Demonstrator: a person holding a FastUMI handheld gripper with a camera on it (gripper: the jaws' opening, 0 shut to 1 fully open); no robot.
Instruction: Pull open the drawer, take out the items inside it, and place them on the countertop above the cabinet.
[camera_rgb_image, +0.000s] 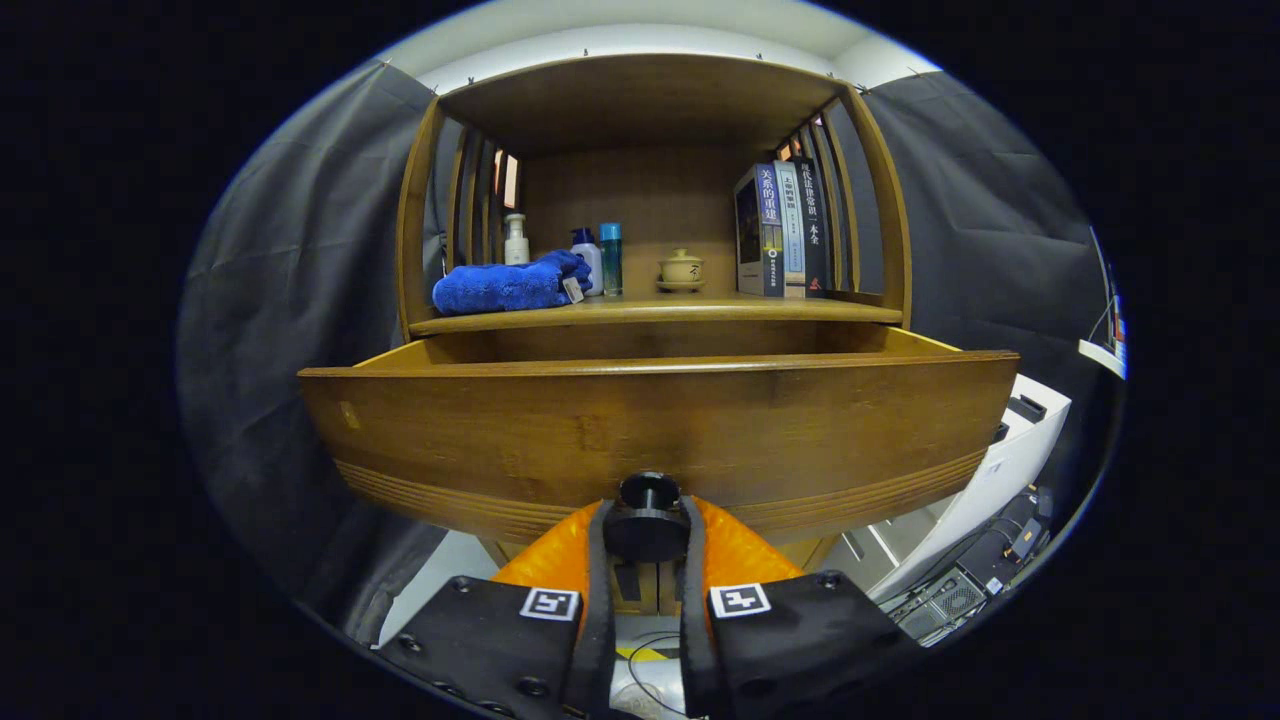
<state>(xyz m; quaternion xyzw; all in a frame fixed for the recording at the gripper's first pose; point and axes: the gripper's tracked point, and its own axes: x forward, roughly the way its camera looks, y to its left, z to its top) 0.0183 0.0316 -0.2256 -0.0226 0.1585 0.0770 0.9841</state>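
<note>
Drawer: pulled out, front panel blocking near approach; gripper fingers clamp its knob. Countertop: towel and bottles left, teacup centre, books right; near edge free.

Brown wooden drawer with black knob, orange-fingered black claw, blue towel, beige lidded cup

Claw level, pointing straight ahead, both fingers nearly parallel and drawn close together. Clamped on the round black drawer knob, one black pad pressing each side of it. Orange finger bodies flaring outward behind the pads. Black mounting blocks below, each with a square black-and-white marker on its top corner. Tips reaching just to the knob.
</note>
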